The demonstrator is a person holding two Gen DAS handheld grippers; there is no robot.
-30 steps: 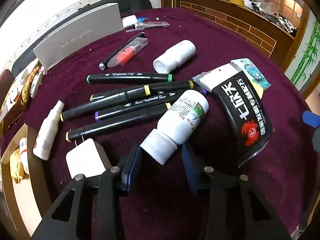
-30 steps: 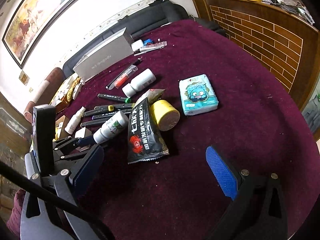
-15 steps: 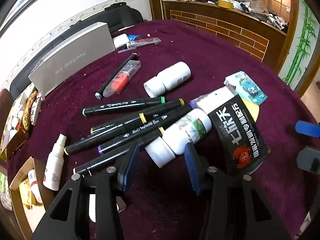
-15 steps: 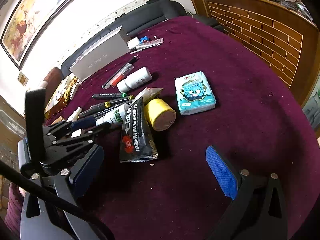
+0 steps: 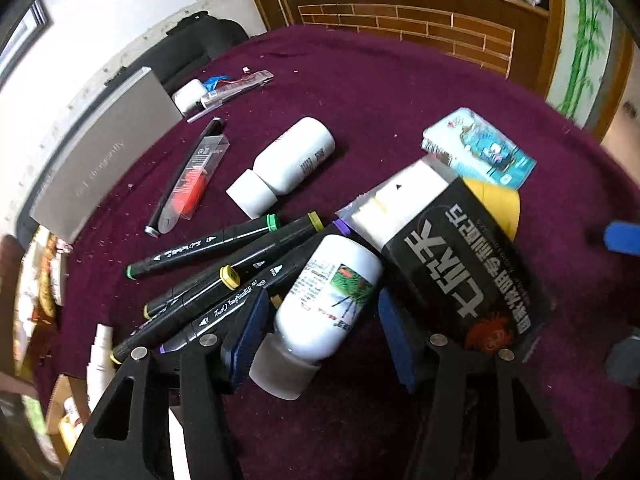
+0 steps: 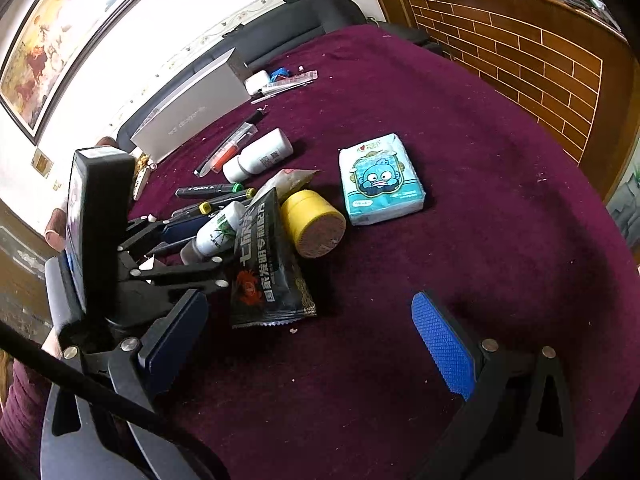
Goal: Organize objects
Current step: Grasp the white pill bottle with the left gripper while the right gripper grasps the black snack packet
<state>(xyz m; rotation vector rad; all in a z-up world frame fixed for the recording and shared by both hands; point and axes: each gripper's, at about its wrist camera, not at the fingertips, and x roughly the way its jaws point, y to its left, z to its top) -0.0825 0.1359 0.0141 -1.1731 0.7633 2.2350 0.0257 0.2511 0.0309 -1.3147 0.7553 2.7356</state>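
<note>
Lower centre of the left wrist view: a white pill bottle with a green plant label (image 5: 332, 300) lies cap-down between the left gripper (image 5: 320, 344), whose jaws have just been opening; neither pad visibly presses it. Marker pens (image 5: 224, 276) lie at its left, a black snack packet (image 5: 468, 272) at its right. The right gripper (image 6: 312, 344) gapes wide over bare maroon tablecloth (image 6: 480, 220).

Left claw (image 5: 320, 344) wider and farther forward, its pads now flanking the printed white bottle (image 5: 328, 300), untouched.
</note>
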